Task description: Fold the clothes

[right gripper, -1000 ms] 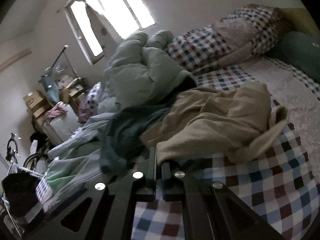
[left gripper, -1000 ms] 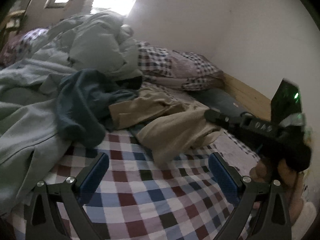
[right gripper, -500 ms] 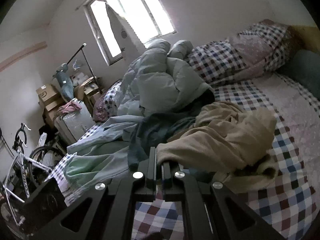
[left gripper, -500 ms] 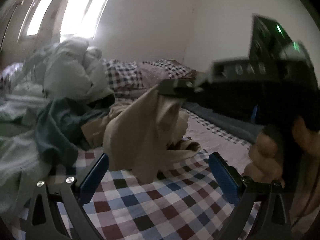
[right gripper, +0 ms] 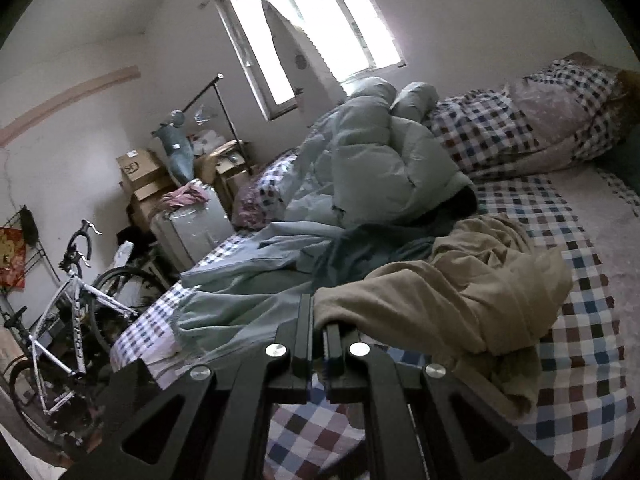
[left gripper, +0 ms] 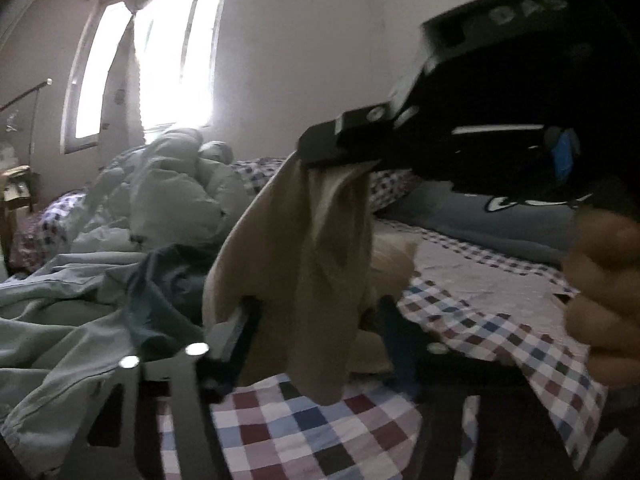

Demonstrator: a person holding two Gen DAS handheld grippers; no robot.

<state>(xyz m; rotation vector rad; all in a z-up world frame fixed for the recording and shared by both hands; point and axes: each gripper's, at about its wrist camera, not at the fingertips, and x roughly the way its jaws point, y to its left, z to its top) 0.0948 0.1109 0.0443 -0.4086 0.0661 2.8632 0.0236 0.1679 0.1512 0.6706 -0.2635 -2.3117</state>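
A tan garment (left gripper: 304,260) hangs in folds from my right gripper (left gripper: 320,156), which is shut on its upper edge, well above the checked bed sheet (left gripper: 280,432). In the right wrist view the same tan garment (right gripper: 460,292) trails from my right gripper (right gripper: 320,320) down to the bed, with the jaws pressed together on its hem. My left gripper (left gripper: 320,340) is low in its own view, open, with the hanging cloth between its two fingers. The cloth partly covers the left finger (left gripper: 246,332).
A pale green duvet (right gripper: 372,152) and a dark teal garment (right gripper: 360,248) lie heaped on the bed's far side. Checked pillows (right gripper: 520,128) are at the head. A bicycle (right gripper: 68,280), a suitcase (right gripper: 192,224) and boxes (right gripper: 140,176) stand beside the bed. A hand (left gripper: 600,280) holds the right gripper.
My right gripper has lifted the tan garment off the bed and swung it in front of the left gripper. The left gripper's fingers have narrowed around the hanging cloth.
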